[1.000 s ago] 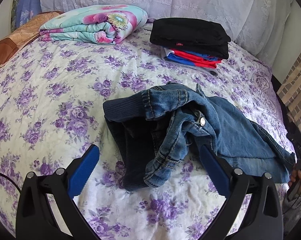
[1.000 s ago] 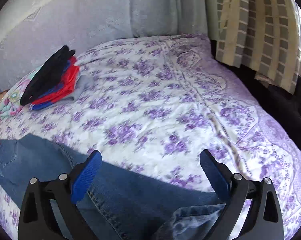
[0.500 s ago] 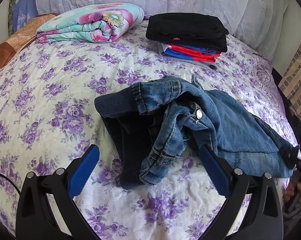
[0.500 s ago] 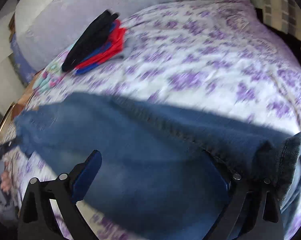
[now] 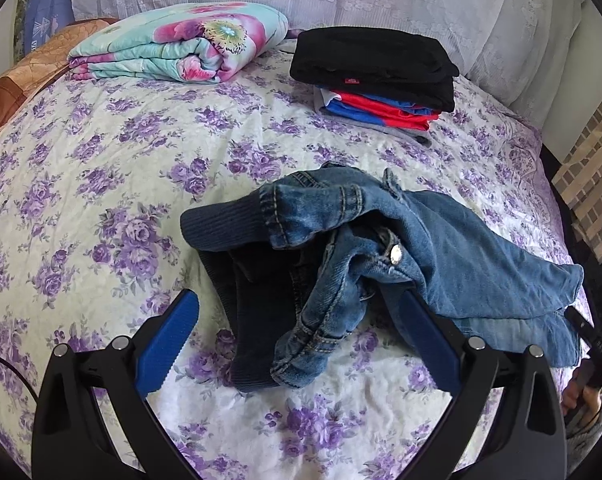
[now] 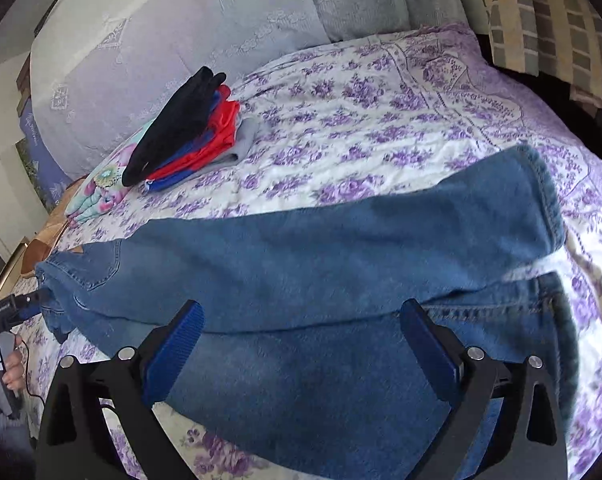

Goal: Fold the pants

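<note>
On the floral bedspread (image 5: 101,184) lie crumpled jeans (image 5: 381,248), both the left gripper (image 5: 297,328) and right gripper (image 6: 301,340) spread wide

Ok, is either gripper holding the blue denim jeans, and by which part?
Nothing is held: the left gripper and right gripper are both open, the blue denim jeans unclamped.

The jeans (image 5: 441,248) are matt blue denim with a ribbed knit waistband and a shiny metal button (image 5: 396,255). The bedspread (image 5: 101,184) is quilted floral cotton, slightly puckered. The fingers (image 5: 169,336) carry ridged blue plastic pads on matt black plastic frames.
</note>
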The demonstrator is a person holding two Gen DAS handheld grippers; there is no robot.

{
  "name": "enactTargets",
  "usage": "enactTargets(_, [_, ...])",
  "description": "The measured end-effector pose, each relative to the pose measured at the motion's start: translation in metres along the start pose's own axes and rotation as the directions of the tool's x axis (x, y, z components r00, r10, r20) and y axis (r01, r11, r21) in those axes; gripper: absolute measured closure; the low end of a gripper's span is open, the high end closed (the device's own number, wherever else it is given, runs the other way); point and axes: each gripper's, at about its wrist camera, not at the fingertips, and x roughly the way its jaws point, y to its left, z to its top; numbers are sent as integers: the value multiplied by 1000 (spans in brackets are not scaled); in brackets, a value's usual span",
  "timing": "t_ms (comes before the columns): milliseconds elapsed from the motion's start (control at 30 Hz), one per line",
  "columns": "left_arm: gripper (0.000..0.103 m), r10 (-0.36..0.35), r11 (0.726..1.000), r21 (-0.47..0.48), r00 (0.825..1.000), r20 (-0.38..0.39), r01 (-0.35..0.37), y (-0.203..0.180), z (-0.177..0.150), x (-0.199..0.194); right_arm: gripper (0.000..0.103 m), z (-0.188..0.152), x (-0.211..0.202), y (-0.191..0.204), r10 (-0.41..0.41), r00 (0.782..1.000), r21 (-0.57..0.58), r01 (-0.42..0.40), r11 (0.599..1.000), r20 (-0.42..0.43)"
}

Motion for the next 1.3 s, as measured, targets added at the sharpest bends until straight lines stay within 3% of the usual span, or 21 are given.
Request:
enactTargets(100, [5, -39, 999, -18, 999, 3, 39, -1, 13, 5, 4, -5, 6, 7, 39, 999, -4, -39, 999, -27])
enactTargets(200, [5, -124, 990, -68, 992, -26, 122, 1, 27, 15, 4, -7, 5, 14, 44, 999, -28, -45, 999, -26])
enactTargets(300, [5, -217, 969, -142, 972, -96, 202, 1, 31, 35, 4, -8, 5, 12, 41, 999, -11, -42, 999, -29])
enactTargets(367, [5, -238, 967, -135, 956, -174, 216, -4, 18, 44, 4, -10, 4, 11, 56, 998, 6, -56, 998, -28])
enactTargets(433, [5, -191, 981, -73, 965, -182, 181, -8, -1, 40, 4, -13, 3, 10, 69, 997, 3, -69, 998, -26])
enactTargets(533, [5, -108, 994, 5, 989, -97, 109, -5, -24, 17, 4, -15, 9, 11, 68, 996, 1, -68, 998, -51])
enactTargets(633, [5, -52, 994, 94, 997, -51, 56, -3, -33, 1, 4, -16, 12, 14, 67, 996, -8, -68, 998, -58])
enactTargets(733, [5, 114, 980, 168, 993, -43, -105, -1, -31, 14, 4, -18, 12, 15, 77, 996, -19, -78, 997, -49])
enactTargets(833, [7, 96, 977, 199, 994, -55, -83, -5, -23, 29, 4, -19, 11, 14, 85, 995, -8, -85, 996, -46])
enactTargets(867, [19, 88, 974, 212, 995, -53, -75, -7, -21, 31, 4, -19, 11, 13, 89, 995, -2, -90, 996, -42])
enactTargets(900, [46, 94, 970, 230, 994, -57, -78, -11, -20, 34, 4, -19, 10, 12, 94, 995, 5, -94, 996, -39])
enactTargets(933, [57, 82, 968, 243, 994, -75, -61, -13, -20, 37, 4, -18, 10, 10, 98, 995, 13, -98, 995, -36])
enactTargets(967, [75, 48, 970, 243, 995, -92, -24, -13, -19, 39, 4, -18, 10, 9, 103, 994, 20, -102, 995, -35])
enactTargets(1000, [79, 48, 966, 256, 995, -91, -23, -14, -17, 37, 4, -18, 9, 8, 105, 994, 26, -105, 994, -33])
enactTargets(1100, [83, 131, 926, 357, 991, -2, -121, -14, 2, 14, 4, -17, 9, 7, 108, 994, 31, -107, 994, -33])
enactTargets(1200, [83, 234, 843, 472, 966, 110, -258, -13, 26, -19, 4, -18, 9, 7, 107, 994, 23, -106, 994, -37])
enactTargets(1233, [83, 264, 788, 532, 951, 162, -310, -17, 26, -30, 4, -18, 9, 7, 107, 994, 22, -106, 994, -37])
enactTargets(1300, [79, 304, 646, 652, 918, 256, -396, -27, 10, -46, 4, -19, 9, 7, 109, 993, 23, -108, 994, -37])
